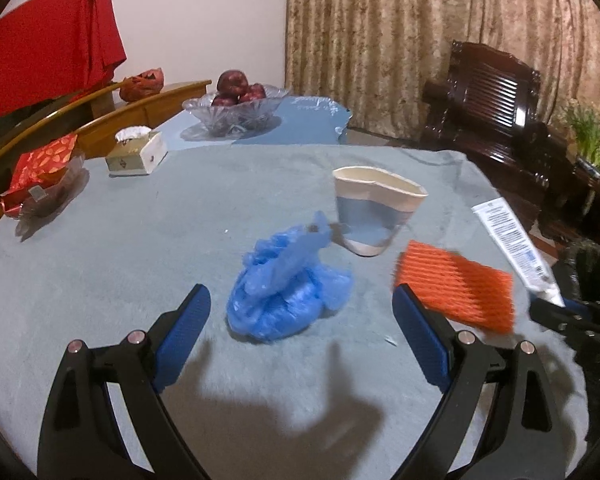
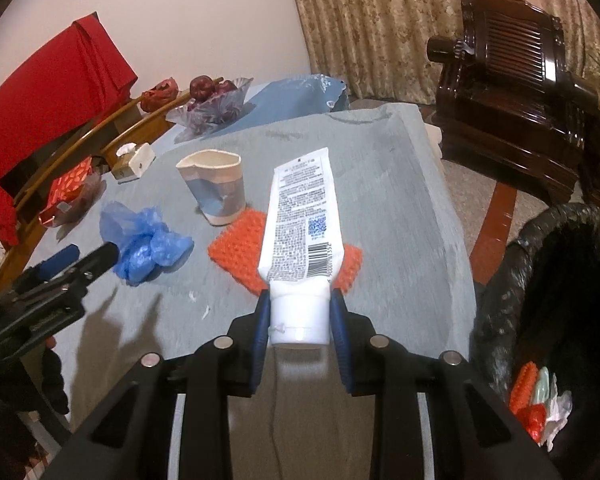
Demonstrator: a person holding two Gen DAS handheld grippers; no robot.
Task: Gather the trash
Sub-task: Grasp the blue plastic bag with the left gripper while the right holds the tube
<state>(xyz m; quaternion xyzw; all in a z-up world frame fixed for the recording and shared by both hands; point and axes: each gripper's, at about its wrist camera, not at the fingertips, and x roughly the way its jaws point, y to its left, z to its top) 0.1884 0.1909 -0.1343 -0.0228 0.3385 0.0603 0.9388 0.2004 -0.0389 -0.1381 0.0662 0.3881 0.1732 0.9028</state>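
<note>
My left gripper (image 1: 302, 298) is open, its jaws wide on either side of a crumpled blue plastic bag (image 1: 286, 292) on the grey tablecloth (image 1: 140, 264). A squashed paper cup (image 1: 374, 210) stands behind the bag. An orange foam net (image 1: 456, 288) lies to the right. My right gripper (image 2: 299, 304) is shut on the cap end of a white tube (image 2: 302, 224), held above the table near its right edge. The tube (image 1: 514, 246) also shows in the left wrist view. The bag (image 2: 146, 244), cup (image 2: 216, 188) and net (image 2: 240, 246) show in the right wrist view.
A black-lined trash bin (image 2: 548, 280) with some trash inside stands right of the table. A tissue box (image 1: 136, 154), a glass fruit bowl (image 1: 236, 110) and a red wrapper in a dish (image 1: 40, 176) sit at the back left. A dark wooden chair (image 2: 512, 92) stands behind.
</note>
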